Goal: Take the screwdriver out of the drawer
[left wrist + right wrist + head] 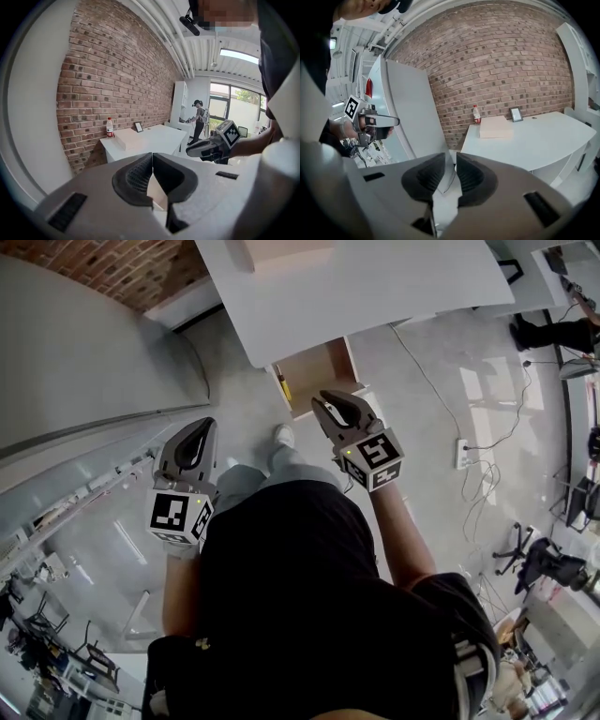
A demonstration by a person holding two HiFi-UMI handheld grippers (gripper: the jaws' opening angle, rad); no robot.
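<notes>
A white table (543, 136) stands against a brick wall (497, 61). On it, near the wall, are a red-labelled bottle (476, 114), a flat pale box (494, 127) just beside it, and what looks like a small picture frame (516, 114) (upright).

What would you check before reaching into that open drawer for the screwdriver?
1. Drawer open: ok, it is pulled out beneath the white table.
2. Screwdriver in sight: ok, its yellow handle lies at the drawer's left side.
3. Right gripper empty: ok, nothing is between its jaws.
4. Right jaws wide enough for the handle: not ok, there is only a narrow gap.
5. Left gripper out of the way: ok, it is shut, empty and off to the side.
6. Right gripper's height above the drawer: cannot tell.
</notes>
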